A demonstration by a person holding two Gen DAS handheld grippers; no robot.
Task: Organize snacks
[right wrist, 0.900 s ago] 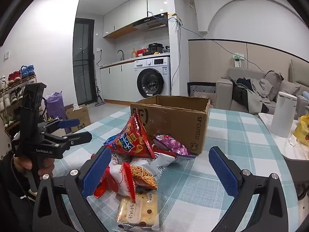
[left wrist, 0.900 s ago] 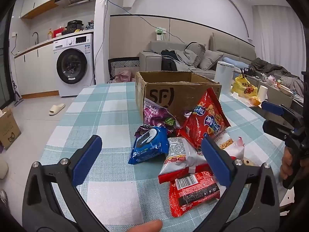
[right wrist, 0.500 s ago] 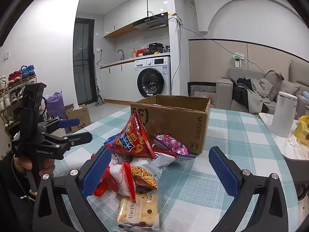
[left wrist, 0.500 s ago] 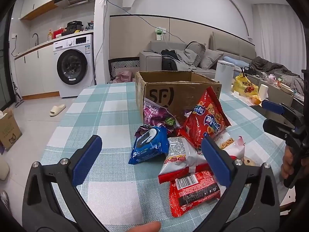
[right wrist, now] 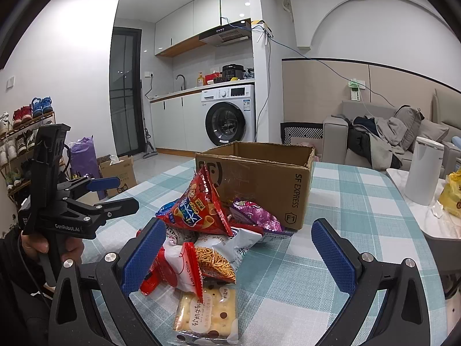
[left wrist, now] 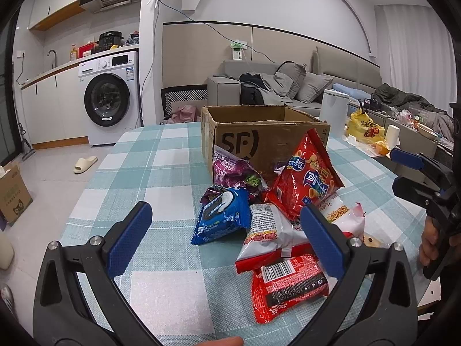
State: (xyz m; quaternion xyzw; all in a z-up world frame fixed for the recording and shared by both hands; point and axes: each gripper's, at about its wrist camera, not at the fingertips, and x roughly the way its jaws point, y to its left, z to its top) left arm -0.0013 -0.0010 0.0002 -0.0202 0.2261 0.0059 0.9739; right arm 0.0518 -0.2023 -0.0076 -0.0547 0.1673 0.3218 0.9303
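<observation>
Change: I see nothing moved since the earlier frames.
Left gripper (left wrist: 226,232): jaws spread wide, empty.
Right gripper (right wrist: 239,255): spread wide, empty.
Snacks (left wrist: 291,201): piled on the desk (left wrist: 138,173) against the open box (left wrist: 259,138).
Room: bare cloth left of the pile.

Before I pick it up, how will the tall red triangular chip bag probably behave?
The red chip bag looks puffed with air, so probably light and crushable. It stands propped against the cardboard box, so it may topple when nudged. Its glossy film looks slippery; gripping the crimped top seam seems safer.
</observation>
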